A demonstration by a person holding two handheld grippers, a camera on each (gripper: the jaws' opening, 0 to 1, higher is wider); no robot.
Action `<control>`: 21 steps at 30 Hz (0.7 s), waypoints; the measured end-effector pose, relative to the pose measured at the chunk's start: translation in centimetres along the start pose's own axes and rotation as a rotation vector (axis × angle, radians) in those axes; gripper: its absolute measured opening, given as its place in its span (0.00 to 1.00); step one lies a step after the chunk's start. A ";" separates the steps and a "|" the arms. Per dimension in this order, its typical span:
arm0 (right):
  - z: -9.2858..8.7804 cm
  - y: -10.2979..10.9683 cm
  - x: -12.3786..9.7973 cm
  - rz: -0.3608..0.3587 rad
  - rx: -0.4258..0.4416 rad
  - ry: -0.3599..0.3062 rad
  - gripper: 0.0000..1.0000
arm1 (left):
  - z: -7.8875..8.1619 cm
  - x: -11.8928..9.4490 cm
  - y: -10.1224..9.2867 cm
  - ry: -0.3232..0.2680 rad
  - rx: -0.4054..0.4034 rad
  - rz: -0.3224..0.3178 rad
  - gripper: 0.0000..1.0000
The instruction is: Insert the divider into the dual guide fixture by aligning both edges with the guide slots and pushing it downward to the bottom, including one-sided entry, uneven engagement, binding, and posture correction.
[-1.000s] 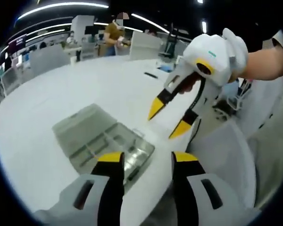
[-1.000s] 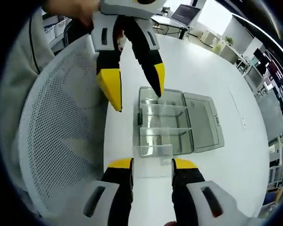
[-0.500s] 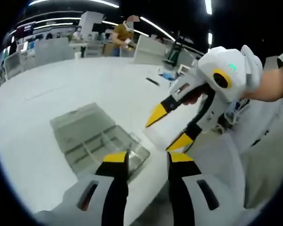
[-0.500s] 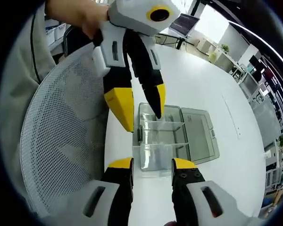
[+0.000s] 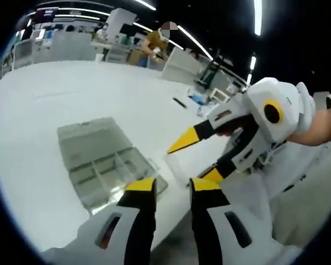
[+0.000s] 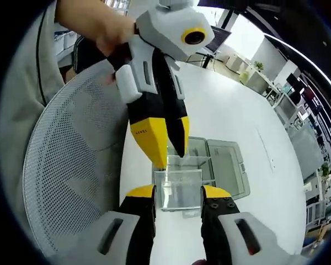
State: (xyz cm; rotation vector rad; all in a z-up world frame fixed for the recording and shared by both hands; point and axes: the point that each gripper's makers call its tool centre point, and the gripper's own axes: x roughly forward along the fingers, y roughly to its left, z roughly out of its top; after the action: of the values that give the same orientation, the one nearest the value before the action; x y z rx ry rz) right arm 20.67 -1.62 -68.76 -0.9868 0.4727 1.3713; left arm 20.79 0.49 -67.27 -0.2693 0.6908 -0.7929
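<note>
A clear plastic divider [image 6: 178, 186] is held by its two side edges between my right gripper's [image 6: 178, 191] jaws, which are shut on it. In the left gripper view the divider [image 5: 178, 164] hangs between the right gripper's yellow fingertips [image 5: 183, 144], just beyond my left gripper [image 5: 172, 184]. The left gripper [image 6: 166, 144] comes down from the top of the right gripper view, its tips right above the divider's top edge, jaws a narrow gap apart with nothing between them. The clear compartment box with guide slots [image 5: 99, 160] lies open on the white table, also behind the divider [image 6: 212, 160].
A white mesh chair back [image 6: 71, 165] stands close on the left in the right gripper view. The white table [image 5: 55, 99] stretches wide beyond the box. A small dark object [image 5: 179, 102] lies farther out. A person stands at distant desks [image 5: 154, 41].
The right gripper has lifted the divider off the table toward the left gripper. The left gripper's jaws have narrowed and come in close over the divider's top edge.
</note>
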 end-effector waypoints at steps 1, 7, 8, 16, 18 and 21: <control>0.1 0.0 0.0 -0.001 -0.002 -0.003 0.27 | 0.0 0.0 0.0 -0.001 -0.003 -0.001 0.21; 0.5 0.0 0.0 -0.011 -0.007 -0.019 0.27 | 0.2 -0.1 0.1 -0.006 -0.043 -0.003 0.16; 0.6 0.0 0.0 -0.012 -0.006 -0.023 0.27 | 0.2 -0.1 0.1 -0.007 -0.051 -0.005 0.15; 0.9 -0.1 0.0 -0.023 -0.017 -0.031 0.27 | 0.3 0.2 0.2 0.000 -0.080 -0.009 0.10; 1.0 -0.2 0.0 -0.028 -0.020 -0.036 0.27 | 0.3 0.3 0.3 0.002 -0.085 -0.011 0.09; 1.2 -0.3 0.0 -0.033 -0.024 -0.040 0.27 | 0.4 0.5 0.4 0.002 -0.103 -0.014 0.07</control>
State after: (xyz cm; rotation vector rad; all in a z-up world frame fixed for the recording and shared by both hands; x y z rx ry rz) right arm 20.64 -0.65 -67.99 -0.9809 0.4094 1.3679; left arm 21.49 0.36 -67.40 -0.3670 0.7337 -0.7723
